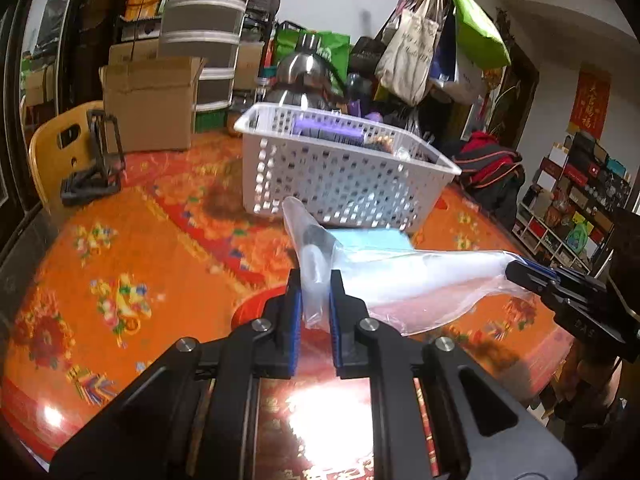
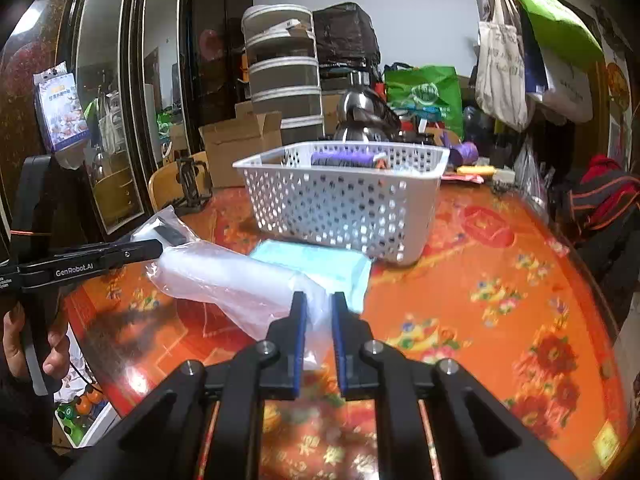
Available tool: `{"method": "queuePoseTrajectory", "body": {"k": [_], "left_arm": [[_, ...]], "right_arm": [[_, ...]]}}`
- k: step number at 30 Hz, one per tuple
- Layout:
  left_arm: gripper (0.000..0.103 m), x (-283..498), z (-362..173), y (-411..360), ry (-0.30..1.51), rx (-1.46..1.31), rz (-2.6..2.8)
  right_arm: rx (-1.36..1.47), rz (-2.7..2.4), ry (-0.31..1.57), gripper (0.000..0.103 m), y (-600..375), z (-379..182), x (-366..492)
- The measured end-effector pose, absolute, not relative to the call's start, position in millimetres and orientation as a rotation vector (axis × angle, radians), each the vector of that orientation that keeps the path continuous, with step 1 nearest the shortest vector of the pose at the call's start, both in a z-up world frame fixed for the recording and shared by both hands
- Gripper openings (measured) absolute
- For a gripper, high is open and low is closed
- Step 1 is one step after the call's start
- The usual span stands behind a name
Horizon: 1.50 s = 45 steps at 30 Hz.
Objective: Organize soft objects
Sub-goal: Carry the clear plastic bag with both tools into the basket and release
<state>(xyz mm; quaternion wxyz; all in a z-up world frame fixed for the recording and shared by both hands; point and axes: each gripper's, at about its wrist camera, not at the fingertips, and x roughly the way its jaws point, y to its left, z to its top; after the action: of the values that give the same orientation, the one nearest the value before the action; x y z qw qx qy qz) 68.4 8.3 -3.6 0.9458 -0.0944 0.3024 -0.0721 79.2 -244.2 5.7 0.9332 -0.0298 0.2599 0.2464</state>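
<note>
A clear, crinkled plastic bag (image 1: 400,276) with something white and something dark inside hangs stretched between the two grippers, lifted off the bench (image 1: 120,248), which wears a glossy orange-and-red floral cover. The left gripper (image 1: 316,292) has its blue-padded fingers (image 1: 295,304) clamped on one end of the bag, the film bunched in the narrow gap between them; in the right wrist view the same gripper (image 2: 158,249) shows as a black bar reaching in from the side, held by a person's hand (image 2: 32,344). The right gripper (image 2: 319,314) has its fingers (image 2: 302,320) pinched on the other end of the bag, and in the left wrist view it (image 1: 516,269) appears at the far edge, gripping the film's corner. The landmark is a white perforated plastic basket (image 1: 344,176) standing on the bench; the bag hangs in front of the basket, nearer both cameras than its front wall. A flat pale-blue soft pack (image 2: 316,266) lies on the bench just in front of the basket, partly hidden behind the bag. Inside the basket lies a purple roll-like item (image 2: 340,159), with other small contents too blurred to tell. Behind the basket stands a shiny steel kettle (image 1: 298,70), and to its left, as the left wrist camera sees it, an open brown cardboard box (image 1: 150,104) and a yellow wooden chair back (image 1: 60,148).
</note>
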Motion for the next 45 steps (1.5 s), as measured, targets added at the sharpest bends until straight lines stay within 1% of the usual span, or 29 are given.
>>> {"method": "queuePoseTrajectory", "body": {"k": [4,11,15,18,22,26,30,36,44,45], "left_arm": [[0.011,73.2,17.9,6.8,0.584,-0.196,-0.155],[0.010,104.2,71.2,10.4,0.529,-0.205,-0.169],[0.010,143.3,115.2,11.9,0.500,-0.192,-0.170],[0.010,177.2,141.2,12.7,0.491,-0.185,-0.163],[0.010,229.7,159.0,12.1,0.517,-0.175,-0.148],[0.010,285.3,155.9,9.8,0.575,-0.165,-0.120],[0.010,327.1,137.9,4.2,0.632,-0.154,-0.105],[0.010,354.9,101.5,3.5,0.692,-0.171,-0.085],[0.011,374.6,69.1,8.3,0.738,-0.168,-0.053],[0.014,376.1,66.4,9.4,0.742,-0.171,-0.052]], "right_arm": [[-0.067,0.511,0.509,0.010,-246.5,24.5,85.2],[-0.107,0.506,0.446,0.010,-240.1,81.5,120.1],[-0.102,0.497,0.427,0.010,-238.2,114.8,160.1],[-0.082,0.496,0.446,0.010,-238.7,132.5,198.0],[-0.095,0.467,0.475,0.010,-236.7,142.9,247.5],[-0.134,0.431,0.508,0.010,-230.1,137.3,291.5],[-0.197,0.389,0.523,0.010,-222.2,120.1,322.4],[-0.179,0.383,0.559,0.010,-222.4,90.6,354.8],[-0.142,0.403,0.599,0.011,-219.6,64.3,363.2],[-0.136,0.404,0.603,0.012,-220.2,61.7,364.0]]}}
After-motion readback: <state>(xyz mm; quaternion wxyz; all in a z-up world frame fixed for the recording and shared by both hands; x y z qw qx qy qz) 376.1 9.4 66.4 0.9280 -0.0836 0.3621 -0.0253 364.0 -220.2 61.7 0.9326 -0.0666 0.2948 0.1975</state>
